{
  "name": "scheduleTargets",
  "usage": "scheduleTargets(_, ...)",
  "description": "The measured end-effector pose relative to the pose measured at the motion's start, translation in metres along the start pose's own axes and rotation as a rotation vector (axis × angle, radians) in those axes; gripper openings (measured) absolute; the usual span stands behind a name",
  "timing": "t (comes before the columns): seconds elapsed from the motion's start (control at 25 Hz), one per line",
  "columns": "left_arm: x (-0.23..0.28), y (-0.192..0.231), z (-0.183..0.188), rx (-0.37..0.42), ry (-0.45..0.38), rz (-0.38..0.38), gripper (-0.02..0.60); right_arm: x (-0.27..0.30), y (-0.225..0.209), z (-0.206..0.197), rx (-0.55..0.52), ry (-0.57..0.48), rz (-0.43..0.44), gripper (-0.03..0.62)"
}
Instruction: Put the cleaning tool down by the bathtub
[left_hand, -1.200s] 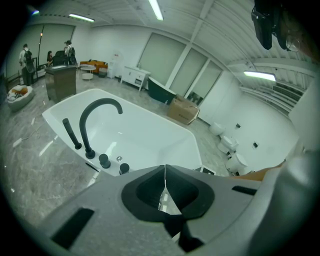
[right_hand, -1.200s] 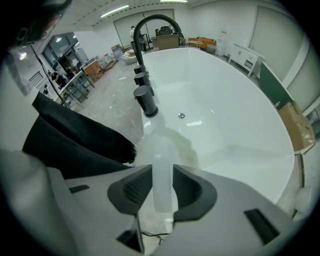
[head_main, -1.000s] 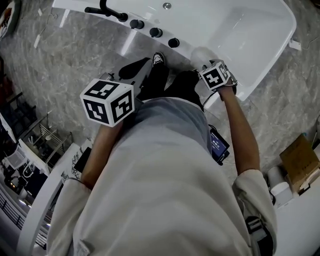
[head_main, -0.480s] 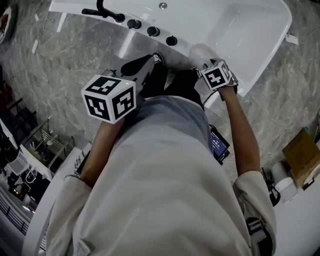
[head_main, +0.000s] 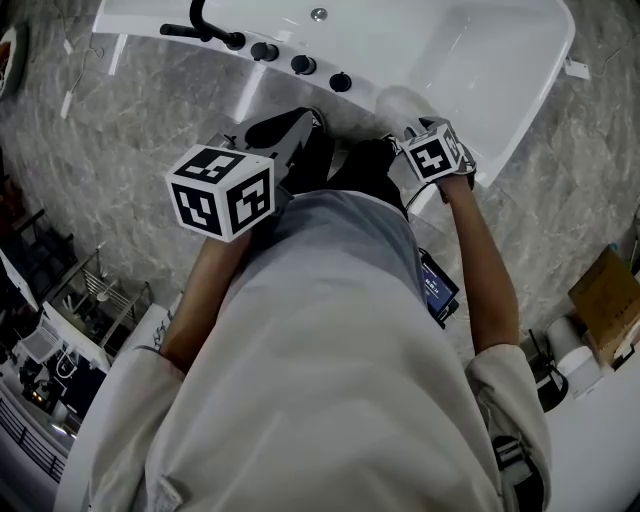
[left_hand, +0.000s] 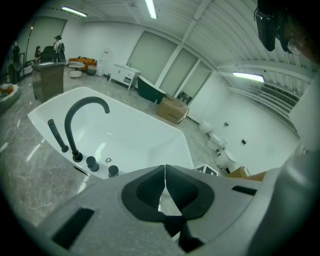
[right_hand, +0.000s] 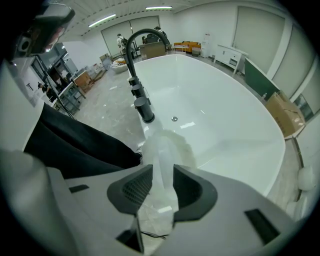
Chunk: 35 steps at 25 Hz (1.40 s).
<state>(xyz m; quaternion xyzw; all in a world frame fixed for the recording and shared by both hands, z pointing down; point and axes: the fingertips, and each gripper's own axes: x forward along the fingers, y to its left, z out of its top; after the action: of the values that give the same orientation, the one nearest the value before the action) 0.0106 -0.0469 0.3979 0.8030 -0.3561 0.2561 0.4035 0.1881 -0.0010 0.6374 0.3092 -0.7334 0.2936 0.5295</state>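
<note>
My right gripper (right_hand: 159, 187) is shut on the clear plastic handle of the cleaning tool (right_hand: 162, 150), whose pale head points at the rim of the white bathtub (right_hand: 225, 125). In the head view the right gripper (head_main: 425, 135) hangs over the tub's near rim, with the cleaning tool (head_main: 400, 103) sticking out beyond it. My left gripper (left_hand: 164, 170) is shut with nothing between its jaws; in the head view the left gripper (head_main: 295, 125) sits left of the person's dark legs. The bathtub (head_main: 480, 50) fills the top of the head view.
A black arched faucet (right_hand: 136, 42) and round black knobs (right_hand: 144, 109) stand on the tub deck. The grey marble floor (head_main: 130, 130) surrounds the tub. A cardboard box (head_main: 608, 300) and white rolls lie at the right. A rack (head_main: 80, 290) stands at the left.
The left gripper has lifted a little and drifted right toward the tub. The right gripper with the tool has hardly moved.
</note>
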Motion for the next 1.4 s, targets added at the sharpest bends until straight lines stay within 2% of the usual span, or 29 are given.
scheduleTargets(0.36,-0.001,-0.003,0.005,0.007,-0.018,-0.033,0.009,-0.014,0.004,-0.003,0.053,-0.010,-0.021,0.103)
scheduleTargets(0.68,0.000,-0.006,0.005,0.019,-0.013,-0.070,0.009,-0.030,0.008,0.001,0.239,-0.092,-0.022,0.102)
scheduleTargets(0.76,-0.001,-0.007,0.005,0.034,-0.008,-0.072,0.009,-0.036,0.010,0.002,0.267,-0.106,-0.027,0.101)
scheduleTargets(0.88,-0.002,-0.008,0.006,0.115,0.002,-0.041,0.009,-0.044,0.014,0.004,0.306,-0.127,-0.020,0.102)
scheduleTargets(0.96,-0.001,-0.010,0.008,0.143,0.009,-0.046,0.009,-0.049,0.016,0.007,0.333,-0.148,-0.017,0.101)
scheduleTargets(1.4,0.005,-0.011,0.015,0.140,0.034,-0.120,0.009,-0.085,0.025,0.026,0.428,-0.244,-0.028,0.101)
